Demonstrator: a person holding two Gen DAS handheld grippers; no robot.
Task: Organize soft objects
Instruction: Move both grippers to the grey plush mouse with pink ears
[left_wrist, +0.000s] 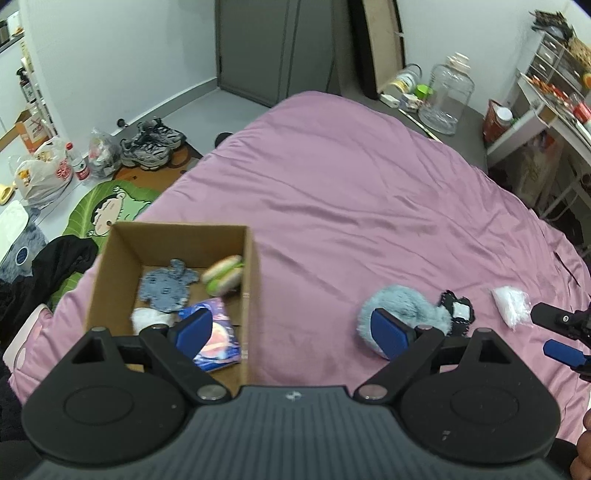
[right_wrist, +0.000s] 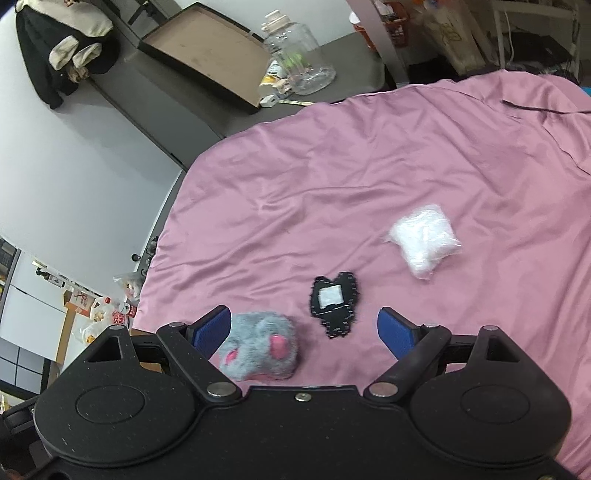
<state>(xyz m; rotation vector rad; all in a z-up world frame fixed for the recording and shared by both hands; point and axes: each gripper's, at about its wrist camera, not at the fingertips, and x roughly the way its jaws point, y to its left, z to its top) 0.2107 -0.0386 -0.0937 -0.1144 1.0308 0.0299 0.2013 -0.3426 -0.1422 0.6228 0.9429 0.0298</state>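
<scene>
A cardboard box sits on the pink bed at the left. It holds a blue felt piece, a plush burger, a white soft item and a colourful packet. A grey furry mouse toy, a black felt piece and a white clear-wrapped bag lie on the bed. My left gripper is open and empty, between box and mouse. My right gripper is open and empty, above the mouse and black piece; it also shows in the left wrist view.
The pink bedspread covers the bed. On the floor to the left are sneakers, plastic bags and a green mat. A glass jar stands on a dark surface beyond the bed. Shelves stand at right.
</scene>
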